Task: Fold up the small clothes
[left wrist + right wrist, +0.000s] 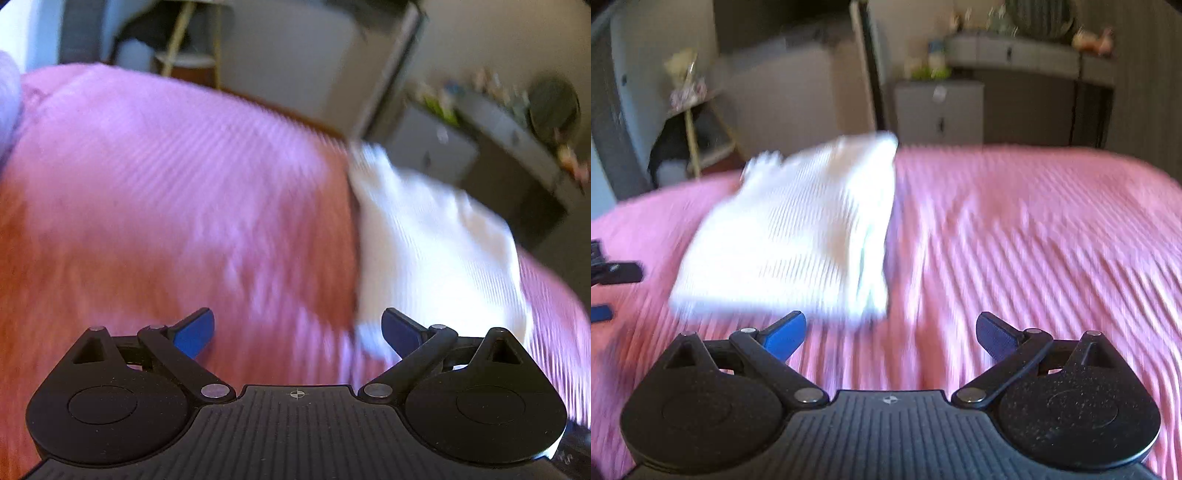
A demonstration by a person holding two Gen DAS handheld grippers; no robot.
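Note:
A folded white ribbed garment (436,243) lies on the pink ribbed bedspread (166,184). In the left wrist view it is to the right, ahead of the right fingertip. My left gripper (297,328) is open, its blue pads wide apart with only bedspread between them. In the right wrist view the white garment (790,232) lies ahead and to the left, its near edge just beyond the left blue pad. My right gripper (891,332) is open and holds nothing. Both views are blurred by motion.
The left gripper's finger parts (617,273) show at the right wrist view's left edge. Beyond the bed stand a grey cabinet (940,107), a shelf with small items (1015,51) and a wooden-legged stool (698,107). Bedspread (1034,240) stretches bare to the right.

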